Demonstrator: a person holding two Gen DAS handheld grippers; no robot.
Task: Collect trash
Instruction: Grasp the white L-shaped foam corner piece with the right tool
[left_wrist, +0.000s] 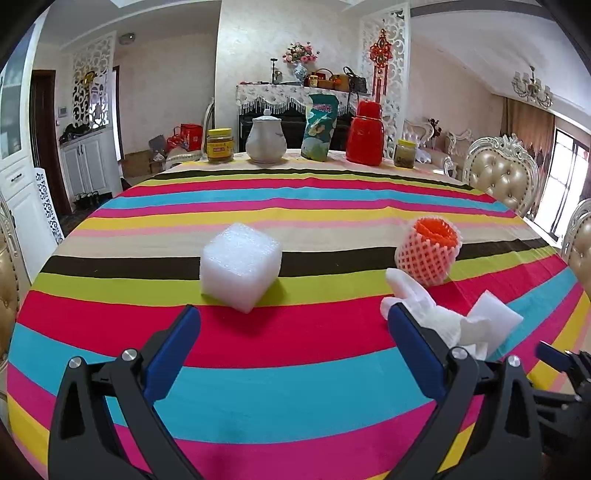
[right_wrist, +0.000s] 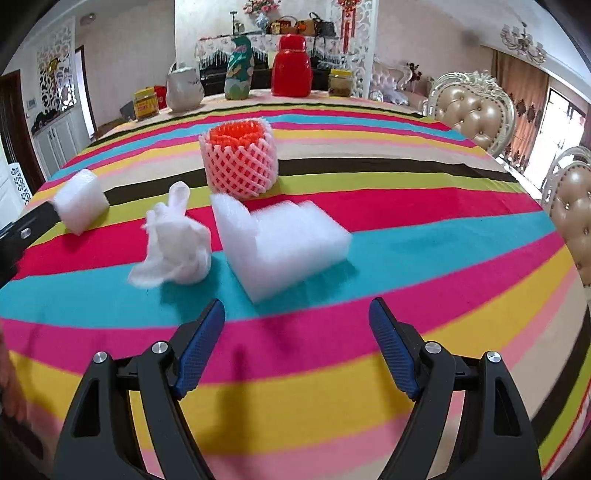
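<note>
Left gripper (left_wrist: 293, 321): fingers spread wide, holding nothing, hovering low over the striped-cloth desk (left_wrist: 295, 387).
White foam cube (left_wrist: 240, 267): sits on the desk just ahead of the left fingers, nearer the left finger than the right one, one corner turned toward them.
Crumpled white foam wrap (left_wrist: 424, 310): lies just beyond the tip of the left gripper's right finger, partly hidden by it.
Right gripper (right_wrist: 297, 314): fingers apart and empty, above the desk.
White L-shaped foam block (right_wrist: 284, 243): directly ahead of the right fingers, close, roughly centred on the gap between them.
Pink foam net sleeve with an orange liner (right_wrist: 239, 162): stands upright beyond the block, well past the fingertips.
Step in hand: likely closing in for a first pick, cube for the left, block for the right.
Doing it well: line each gap up on flat faces, not on the cube's corner, and squeeze gently, since foam probably crushes or springs out.
Left view only: the cube close up; the block shows only as a sliver behind the wrap.
Right view only: the block's L shape and the whole wrap; motion blur softens the edges.
Both views: no bin is visible, so I cannot tell where the trash goes.
</note>
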